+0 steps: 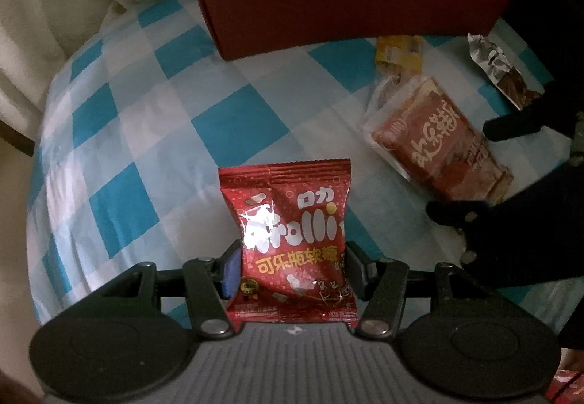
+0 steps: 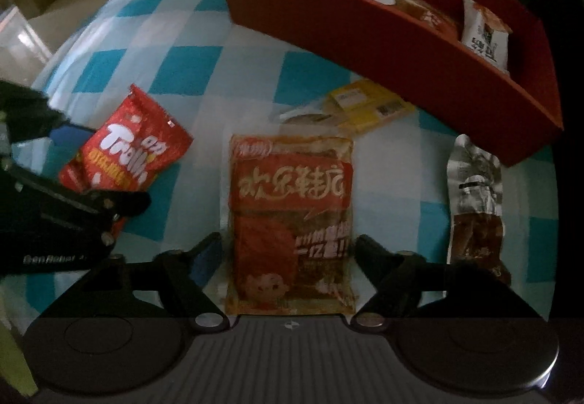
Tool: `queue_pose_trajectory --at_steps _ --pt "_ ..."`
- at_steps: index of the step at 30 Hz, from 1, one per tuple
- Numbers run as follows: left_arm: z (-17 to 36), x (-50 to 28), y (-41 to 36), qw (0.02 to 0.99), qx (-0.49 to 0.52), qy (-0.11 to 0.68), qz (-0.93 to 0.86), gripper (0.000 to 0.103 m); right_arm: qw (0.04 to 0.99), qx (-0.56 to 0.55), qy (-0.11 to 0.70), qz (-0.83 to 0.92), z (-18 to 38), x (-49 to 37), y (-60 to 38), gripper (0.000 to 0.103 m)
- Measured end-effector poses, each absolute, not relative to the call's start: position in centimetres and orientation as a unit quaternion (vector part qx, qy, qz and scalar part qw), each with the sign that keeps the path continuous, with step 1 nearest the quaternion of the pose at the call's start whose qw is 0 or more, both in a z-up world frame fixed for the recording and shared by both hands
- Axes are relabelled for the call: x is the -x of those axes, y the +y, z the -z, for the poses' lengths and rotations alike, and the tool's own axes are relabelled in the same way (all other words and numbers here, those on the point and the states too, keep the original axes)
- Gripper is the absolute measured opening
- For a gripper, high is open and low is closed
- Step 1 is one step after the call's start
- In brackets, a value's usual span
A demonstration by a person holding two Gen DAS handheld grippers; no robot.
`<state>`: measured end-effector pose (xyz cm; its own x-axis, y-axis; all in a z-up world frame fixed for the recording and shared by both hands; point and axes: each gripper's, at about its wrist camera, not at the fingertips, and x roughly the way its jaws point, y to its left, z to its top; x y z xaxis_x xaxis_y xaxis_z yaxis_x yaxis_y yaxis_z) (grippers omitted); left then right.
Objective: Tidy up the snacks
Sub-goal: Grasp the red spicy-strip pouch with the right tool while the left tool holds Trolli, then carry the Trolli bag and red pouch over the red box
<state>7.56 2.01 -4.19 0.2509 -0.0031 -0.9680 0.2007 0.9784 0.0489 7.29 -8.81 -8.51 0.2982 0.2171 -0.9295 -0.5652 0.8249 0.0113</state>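
Observation:
My left gripper [image 1: 292, 258] is shut on a red Trolli gummy packet [image 1: 292, 239], pinching its sides above the checked cloth; the packet also shows in the right wrist view [image 2: 127, 155]. My right gripper [image 2: 288, 254] has its fingers on either side of an orange-red spicy snack packet [image 2: 292, 221] lying on the cloth; there are small gaps at each side. That packet also shows in the left wrist view [image 1: 441, 144]. A red box [image 1: 350, 6] at the back holds several snacks; it also shows in the right wrist view [image 2: 383, 38].
A yellow packet [image 2: 368, 104] and a silver-brown packet [image 2: 474, 199] lie on the blue-and-white checked cloth [image 1: 146, 133] near the box. White fabric [image 1: 43, 38] lies at the left edge.

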Motion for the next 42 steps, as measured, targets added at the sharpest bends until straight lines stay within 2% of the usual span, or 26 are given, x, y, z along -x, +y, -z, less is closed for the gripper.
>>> queue_pose_trajectory --at_steps 4,6,14,17,19,21,23,24,26,33,42 --pt "4.3 -7.8 2.2 0.789 -0.084 0.606 0.06 0.057 0.796 0.161 0.538 -0.226 9.2 -8.2 -8.8 0.097" --pt "4.4 -7.8 2.4 0.79 -0.081 0.605 0.057 0.064 0.795 0.149 0.546 -0.219 9.7 -8.7 -9.4 0.103" --pt "4.7 -7.7 2.6 0.795 -0.087 0.599 0.045 0.077 0.827 0.121 0.511 -0.202 10.1 -7.9 -10.0 0.103" --pt "4.8 -7.7 2.9 0.797 -0.078 0.597 0.043 0.078 0.841 0.107 0.494 -0.192 10.3 -7.6 -10.2 0.103" --pt "4.7 -7.8 3.0 0.797 -0.069 0.598 0.048 0.071 0.84 0.102 0.498 -0.188 10.0 -7.5 -10.4 0.103" --pt "4.4 -7.8 3.0 0.798 -0.059 0.598 0.056 0.053 0.835 0.111 0.504 -0.191 9.8 -7.7 -10.3 0.103" --pt "4.2 -7.7 2.5 0.798 -0.067 0.596 0.059 0.05 0.835 0.118 0.501 -0.194 9.3 -7.4 -10.3 0.093" --pt "4.2 -7.6 2.4 0.798 -0.07 0.595 0.058 0.049 0.835 0.123 0.499 -0.198 9.0 -7.2 -10.3 0.083" --pt "4.1 -7.6 2.2 0.796 -0.074 0.598 0.059 0.048 0.831 0.129 0.501 -0.201 8.6 -6.8 -10.3 0.075" --pt "3.0 -7.5 2.3 0.802 -0.065 0.59 0.062 0.047 0.834 0.108 0.504 -0.197 7.9 -5.8 -10.9 0.073" --pt "0.6 -7.9 1.7 0.823 -0.054 0.561 0.074 0.047 0.863 0.064 0.459 -0.203 4.0 -5.4 -11.4 0.073"
